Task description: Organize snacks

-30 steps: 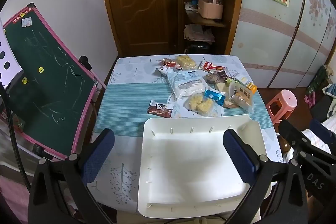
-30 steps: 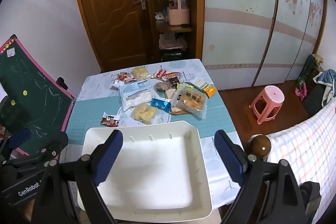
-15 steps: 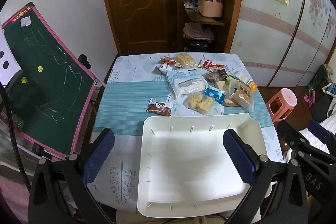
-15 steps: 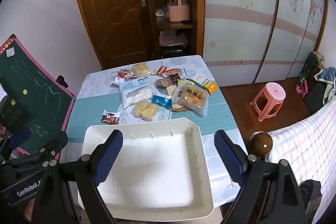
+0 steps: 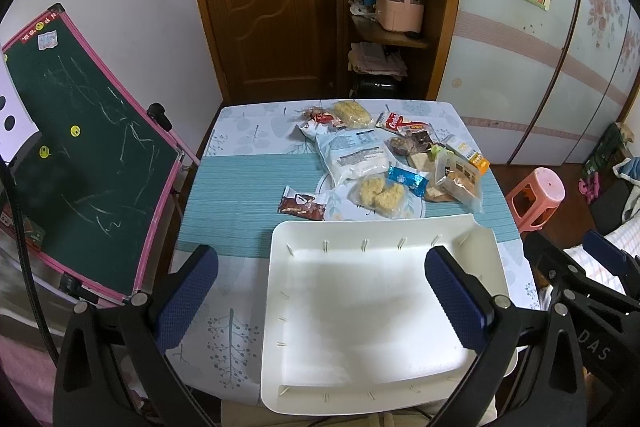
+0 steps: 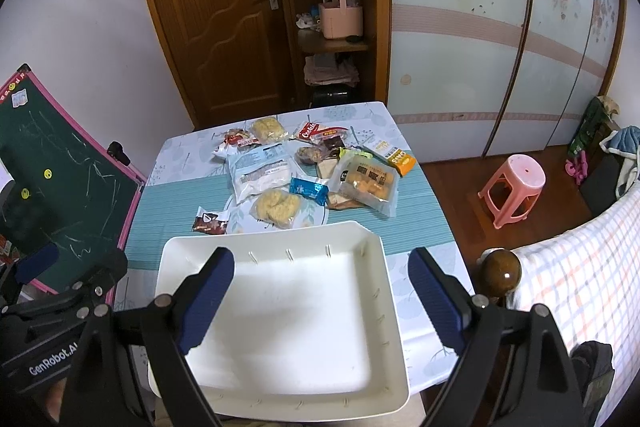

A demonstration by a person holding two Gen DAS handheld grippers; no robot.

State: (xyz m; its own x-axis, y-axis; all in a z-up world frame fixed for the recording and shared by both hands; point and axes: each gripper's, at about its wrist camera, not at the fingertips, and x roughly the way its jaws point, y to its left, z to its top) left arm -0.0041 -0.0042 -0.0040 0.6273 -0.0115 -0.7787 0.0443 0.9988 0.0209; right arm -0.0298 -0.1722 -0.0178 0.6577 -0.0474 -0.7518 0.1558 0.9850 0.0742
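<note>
Both grippers sit wide apart and carry nothing: my left gripper [image 5: 320, 291] hangs above the near left part of the white tray [image 5: 280, 307], one pad over the tablecloth and the other over the tray floor, and my right gripper [image 6: 320, 291] hangs above the tray's near right part, touching nothing that I can see.

What the coming move turns on is direction. The tray lies right below me at the near edge of the table [image 5: 240, 187], with nothing in it, and every snack lies beyond its far rim, toward the door. So any pick is a reach forward over the tray, then a pull back toward me.

Nearest of all, just past the far rim, are the small brown packet [image 5: 303, 205] on the left and the clear bag of yellow cakes [image 5: 380, 191] beside it. The brown packet runs left to right and sits on my left gripper's side, so I judge that gripper the natural one for it. The cake pack with the printed label [image 6: 366, 183] lies far right, with its long axis angled away toward the right, closer to my right gripper. Behind them the big white-and-blue bag [image 5: 352, 155] stretches away from me, and more packets crowd the far end.
</note>
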